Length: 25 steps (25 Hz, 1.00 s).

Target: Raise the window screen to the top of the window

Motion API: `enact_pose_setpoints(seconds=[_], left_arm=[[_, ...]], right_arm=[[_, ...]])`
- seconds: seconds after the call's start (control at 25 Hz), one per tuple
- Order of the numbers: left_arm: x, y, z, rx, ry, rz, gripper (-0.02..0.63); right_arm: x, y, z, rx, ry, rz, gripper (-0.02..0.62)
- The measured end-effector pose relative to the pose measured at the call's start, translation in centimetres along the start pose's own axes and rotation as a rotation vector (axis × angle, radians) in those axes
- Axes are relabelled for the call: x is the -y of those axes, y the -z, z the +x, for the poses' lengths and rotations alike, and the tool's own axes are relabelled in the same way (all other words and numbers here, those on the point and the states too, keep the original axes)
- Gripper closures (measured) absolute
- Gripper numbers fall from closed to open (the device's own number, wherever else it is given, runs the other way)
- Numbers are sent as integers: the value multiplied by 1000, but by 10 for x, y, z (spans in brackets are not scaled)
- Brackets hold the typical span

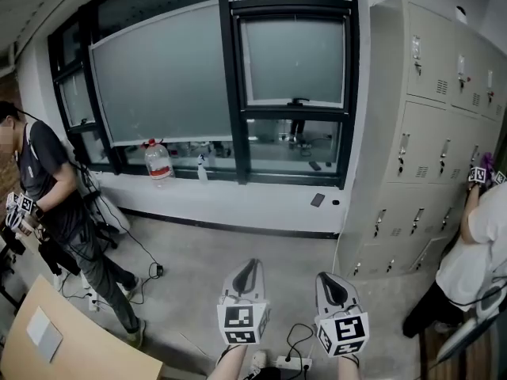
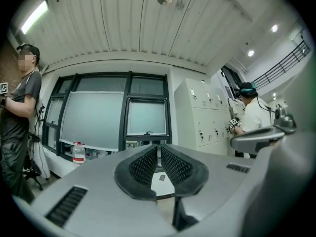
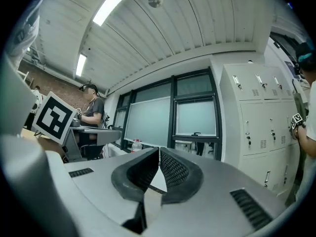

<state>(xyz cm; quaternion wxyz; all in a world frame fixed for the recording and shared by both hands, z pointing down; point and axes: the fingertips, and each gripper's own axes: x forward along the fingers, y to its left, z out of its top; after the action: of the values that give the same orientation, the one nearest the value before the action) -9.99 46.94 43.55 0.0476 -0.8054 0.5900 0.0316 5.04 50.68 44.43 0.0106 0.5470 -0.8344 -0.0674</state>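
Two grippers point level toward the window wall. The left gripper (image 2: pixel 158 146) has its jaws closed to a thin slit, with nothing between them. The right gripper (image 3: pixel 159 147) has its jaws together at the tips and is also empty.

Two grey screens hang in the black-framed window, well apart from both grippers. The wide window screen (image 1: pixel 162 77) covers most of the large left pane. The narrow window screen (image 1: pixel 295 60) fills the upper part of the right pane, and there is clear glass below its bottom bar.

On the white sill (image 1: pixel 261 204) stand one clear jug (image 1: pixel 158 161) with a red cap, its contents impossible to tell, and one small spray bottle (image 1: pixel 202 167). One dark flat object (image 1: pixel 318 199) lies farther right.

One bank of grey lockers (image 1: pixel 428 93) fills the right wall, with every visible door shut.

Two other people are present, one person at the left (image 1: pixel 47 188) and one at the lockers (image 1: pixel 475 244). One table (image 1: pixel 95 347) carries one pale sheet (image 1: pixel 43 335).
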Motion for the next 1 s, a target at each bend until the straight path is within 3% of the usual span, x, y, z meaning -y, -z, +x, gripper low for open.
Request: enact_pose_setpoints(seconds=[0.2, 0.36, 0.72, 1.0], left_arm=[[-8, -2, -15, 1, 9, 2, 580], [-4, 4, -22, 3, 76, -5, 580], [-16, 18, -23, -19, 93, -21, 580], [-15, 16, -19, -16, 106, -14, 580]], right_arm=[[-17, -1, 0, 5, 12, 71, 581], [-26, -1, -2, 2, 47, 112, 589], [-32, -10, -2, 2, 86, 67, 589], [-44, -9, 3, -8, 46, 38, 589]])
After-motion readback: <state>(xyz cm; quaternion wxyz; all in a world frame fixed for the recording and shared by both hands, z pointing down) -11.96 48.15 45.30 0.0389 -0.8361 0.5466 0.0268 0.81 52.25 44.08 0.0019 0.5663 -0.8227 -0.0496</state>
